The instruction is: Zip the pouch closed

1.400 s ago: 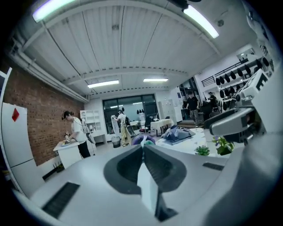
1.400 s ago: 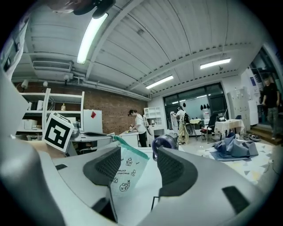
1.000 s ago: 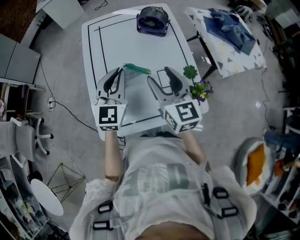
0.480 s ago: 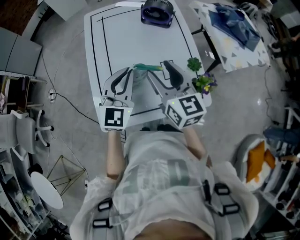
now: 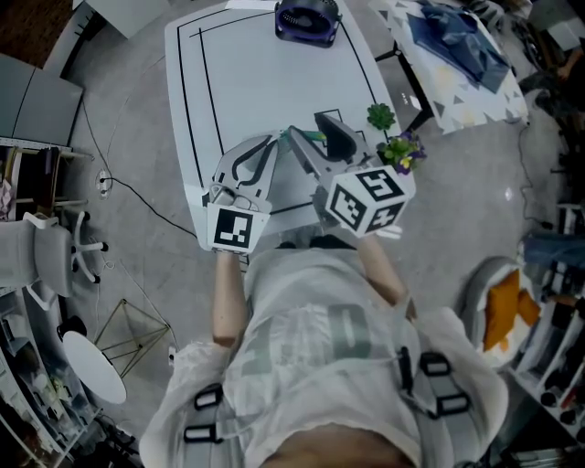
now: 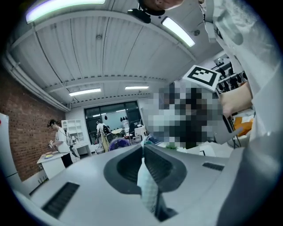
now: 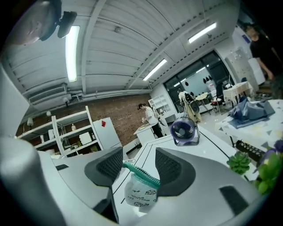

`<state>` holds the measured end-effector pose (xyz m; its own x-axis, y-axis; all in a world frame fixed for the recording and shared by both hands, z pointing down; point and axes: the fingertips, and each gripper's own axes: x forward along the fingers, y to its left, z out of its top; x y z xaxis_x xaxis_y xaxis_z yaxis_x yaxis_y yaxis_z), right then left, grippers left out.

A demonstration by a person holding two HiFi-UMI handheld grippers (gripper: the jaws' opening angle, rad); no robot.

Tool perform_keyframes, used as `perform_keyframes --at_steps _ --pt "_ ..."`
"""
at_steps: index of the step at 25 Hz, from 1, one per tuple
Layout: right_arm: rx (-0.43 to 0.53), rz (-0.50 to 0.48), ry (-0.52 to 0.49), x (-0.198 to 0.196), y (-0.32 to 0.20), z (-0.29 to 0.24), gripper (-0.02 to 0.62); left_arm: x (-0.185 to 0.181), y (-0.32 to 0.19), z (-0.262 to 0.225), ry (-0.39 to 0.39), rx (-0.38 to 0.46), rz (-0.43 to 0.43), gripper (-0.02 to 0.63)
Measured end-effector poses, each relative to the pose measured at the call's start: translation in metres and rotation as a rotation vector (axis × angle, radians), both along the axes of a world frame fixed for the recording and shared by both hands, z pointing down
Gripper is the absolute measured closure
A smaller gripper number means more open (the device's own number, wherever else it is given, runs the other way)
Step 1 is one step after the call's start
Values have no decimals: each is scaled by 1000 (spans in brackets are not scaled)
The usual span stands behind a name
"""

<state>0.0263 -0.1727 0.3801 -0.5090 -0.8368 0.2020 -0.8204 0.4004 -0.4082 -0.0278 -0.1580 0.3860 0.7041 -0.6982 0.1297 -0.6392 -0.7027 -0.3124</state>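
I count 1 pouch (image 7: 140,190), 1 fan (image 7: 184,131), perhaps 2 plants (image 5: 381,116), plus left gripper (image 6: 143,149) and right gripper (image 7: 139,162): 2.

The pouch (image 7: 141,193) is translucent white with small dark printed drawings, and a teal zipper (image 7: 141,174) slants along its top. It hangs with one end pinched in the left gripper (image 6: 143,150).

Workshop with a brick wall (image 7: 121,115) and ribbed ceiling (image 6: 101,48).
Strip lights (image 7: 72,46) run overhead; a glass front (image 6: 112,115) closes the far end, and white shelves (image 7: 66,134) stand by the brick. On the grey floor (image 5: 128,164), a white surface (image 5: 265,91) with black lines carries a fan (image 5: 307,18); a cloth-covered side table (image 5: 457,64) stands just beside.
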Motion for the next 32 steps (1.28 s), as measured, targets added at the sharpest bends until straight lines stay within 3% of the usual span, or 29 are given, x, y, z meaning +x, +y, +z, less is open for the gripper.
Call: perform_keyframes --at_steps 6,10,15,32 --pt "-143 -36 -208 -7 -1 10 365 8 8 7 -70 6 51 588" --pt "-197 -65 -238 -14 2 17 376 15 15 16 -188 57 71 588" --pt "-259 -80 -346 -21 5 22 396 19 18 21 -232 78 76 588" --pt "-242 -41 -276 -17 5 28 571 21 20 28 -271 85 80 588"
